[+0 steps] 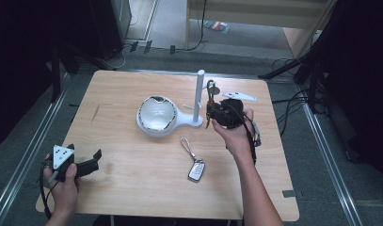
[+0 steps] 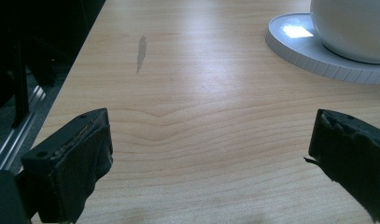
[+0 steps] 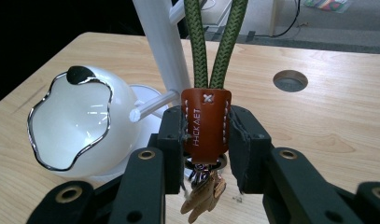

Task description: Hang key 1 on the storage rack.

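Observation:
A keychain with a brown leather tab [image 3: 206,122] and a green cord loop [image 3: 215,42] sits between the pads of my right gripper [image 3: 206,135], which is shut on the tab. Several keys [image 3: 204,192] hang below the jaws. The cord rises out of the frame beside the white post [image 3: 162,46] and its peg [image 3: 152,106]. In the high view my right gripper [image 1: 211,113] holds the keychain [image 1: 210,89] just right of the post [image 1: 199,94]. A car key fob [image 1: 196,169] lies on the table. My left gripper [image 1: 84,151] [image 2: 211,154] rests open at the front left, nothing between its jaws.
The post stands on a white base [image 1: 182,123] [image 2: 313,51] that also carries a white bowl [image 1: 155,114] [image 3: 80,126] with a wavy silver rim. A flat white piece [image 1: 239,96] lies at the back right. A round hole [image 3: 290,80] is cut in the wooden table [image 1: 132,188].

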Tool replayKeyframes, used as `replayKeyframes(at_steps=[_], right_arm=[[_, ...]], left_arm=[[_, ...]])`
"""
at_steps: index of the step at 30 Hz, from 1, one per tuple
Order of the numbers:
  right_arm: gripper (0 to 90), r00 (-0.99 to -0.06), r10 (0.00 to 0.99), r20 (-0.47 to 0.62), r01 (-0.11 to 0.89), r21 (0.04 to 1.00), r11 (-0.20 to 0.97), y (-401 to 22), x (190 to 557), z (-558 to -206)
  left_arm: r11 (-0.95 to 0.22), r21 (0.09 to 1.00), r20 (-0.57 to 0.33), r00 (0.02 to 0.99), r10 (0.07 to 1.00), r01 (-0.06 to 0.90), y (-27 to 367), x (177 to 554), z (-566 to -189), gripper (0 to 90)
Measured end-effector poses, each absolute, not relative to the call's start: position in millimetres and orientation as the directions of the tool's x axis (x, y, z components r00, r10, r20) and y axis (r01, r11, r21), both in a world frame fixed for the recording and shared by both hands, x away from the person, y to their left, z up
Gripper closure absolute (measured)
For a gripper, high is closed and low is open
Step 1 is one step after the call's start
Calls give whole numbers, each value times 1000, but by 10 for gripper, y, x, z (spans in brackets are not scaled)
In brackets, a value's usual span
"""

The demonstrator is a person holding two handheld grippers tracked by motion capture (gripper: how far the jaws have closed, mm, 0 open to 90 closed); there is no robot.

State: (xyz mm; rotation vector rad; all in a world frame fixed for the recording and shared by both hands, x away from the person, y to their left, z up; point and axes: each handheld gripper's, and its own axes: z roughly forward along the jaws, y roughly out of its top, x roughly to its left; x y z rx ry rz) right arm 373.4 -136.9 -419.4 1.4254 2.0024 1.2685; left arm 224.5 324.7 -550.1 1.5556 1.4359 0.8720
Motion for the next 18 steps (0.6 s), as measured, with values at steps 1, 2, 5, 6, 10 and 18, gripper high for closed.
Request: replayKeyframes(at_steps=[1,2,5,6,10,18], right_arm=[[688,-419,888,187,553,829,86,-1365,3733,-4201],[688,-421,888,187,554,828,88,-1358,3733,-4209],[687,-430,883,189,562,821,97,-1337,3728,-4228],[687,-430,883,189,562,821,97,-1337,3728,-4228],[686,-438,880,187,566,818,108,-1313,3727,-4249],[675,-441,878,187,572,812,114,-1301,3731,-4266]], left_arm=[[-4,908,-44,106,993,419,3246,2245,-5501,0],[-5,908,-44,106,993,420,3247,2245,-5501,0],[-5,907,-44,106,993,420,3247,2245,-5501,0],[-5,908,-44,106,993,420,3246,2245,-5501,0],[-5,908,-43,106,993,420,3247,2245,-5501,0],[-4,908,-45,106,993,419,3247,2244,-5501,0]])
